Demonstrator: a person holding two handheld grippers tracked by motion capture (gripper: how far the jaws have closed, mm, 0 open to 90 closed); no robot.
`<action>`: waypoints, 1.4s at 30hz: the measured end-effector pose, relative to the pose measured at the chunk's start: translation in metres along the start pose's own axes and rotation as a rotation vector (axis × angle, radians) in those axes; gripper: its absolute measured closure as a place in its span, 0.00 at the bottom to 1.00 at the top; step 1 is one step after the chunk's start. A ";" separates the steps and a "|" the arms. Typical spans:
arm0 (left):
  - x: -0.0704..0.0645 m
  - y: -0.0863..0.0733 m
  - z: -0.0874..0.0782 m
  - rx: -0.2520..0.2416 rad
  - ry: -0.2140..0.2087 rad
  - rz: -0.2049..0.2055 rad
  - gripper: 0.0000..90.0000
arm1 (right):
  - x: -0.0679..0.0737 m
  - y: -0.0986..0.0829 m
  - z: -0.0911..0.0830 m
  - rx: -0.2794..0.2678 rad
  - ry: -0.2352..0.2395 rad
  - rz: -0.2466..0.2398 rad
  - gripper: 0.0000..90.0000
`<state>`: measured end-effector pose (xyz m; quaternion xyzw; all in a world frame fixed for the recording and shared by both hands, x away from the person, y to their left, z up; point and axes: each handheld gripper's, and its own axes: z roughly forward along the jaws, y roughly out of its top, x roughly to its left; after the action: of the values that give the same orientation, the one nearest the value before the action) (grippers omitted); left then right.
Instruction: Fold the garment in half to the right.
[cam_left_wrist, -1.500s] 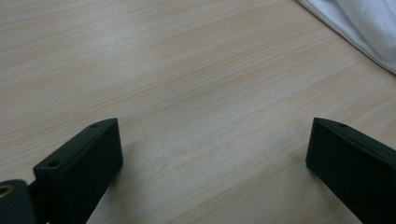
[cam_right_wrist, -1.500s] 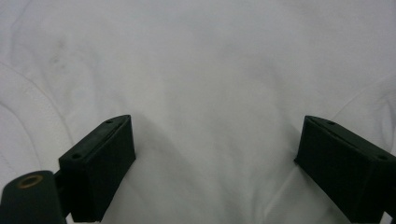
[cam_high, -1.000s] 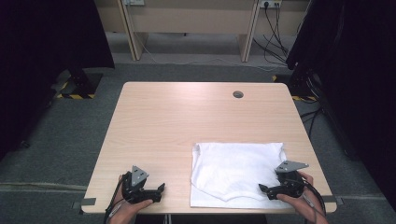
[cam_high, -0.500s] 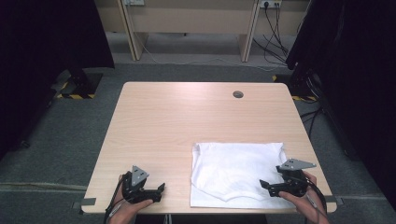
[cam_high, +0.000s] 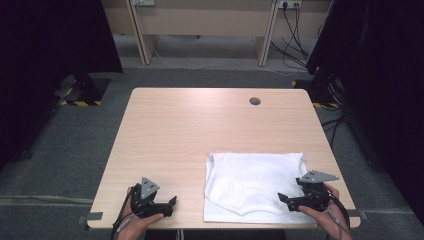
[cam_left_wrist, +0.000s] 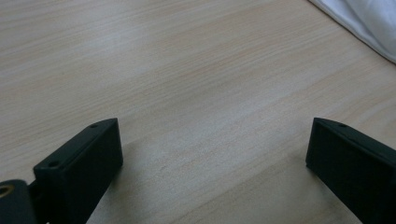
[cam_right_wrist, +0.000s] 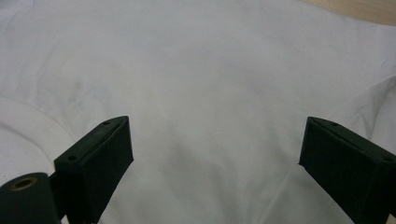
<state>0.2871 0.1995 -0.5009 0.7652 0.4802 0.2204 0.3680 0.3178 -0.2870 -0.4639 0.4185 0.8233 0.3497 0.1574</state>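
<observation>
A: On the near right part of the surface, what lies there?

B: A white folded garment, flat, its near edge close to the front rim.

A: And the right tool?

B: Over the garment's right near corner, jaws spread wide, gripping nothing; its own view has white cloth between the 2 jaws.

A: The left tool?

B: On bare wood near the front left, also wide apart and empty, the garment well off to its right.
</observation>
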 end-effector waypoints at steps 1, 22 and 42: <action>0.000 0.000 0.000 0.000 0.000 0.000 0.03 | 0.000 0.000 0.000 -0.001 0.000 0.000 0.10; 0.000 0.003 0.001 0.015 0.001 0.000 0.03 | 0.016 0.016 0.009 -0.005 0.021 -0.042 0.10; -0.038 0.017 -0.005 -0.030 -0.064 0.026 0.08 | 0.038 0.066 0.038 -0.045 0.079 -0.099 0.12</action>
<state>0.2766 0.1625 -0.4835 0.7723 0.4550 0.2076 0.3917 0.3539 -0.2129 -0.4430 0.3594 0.8405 0.3762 0.1511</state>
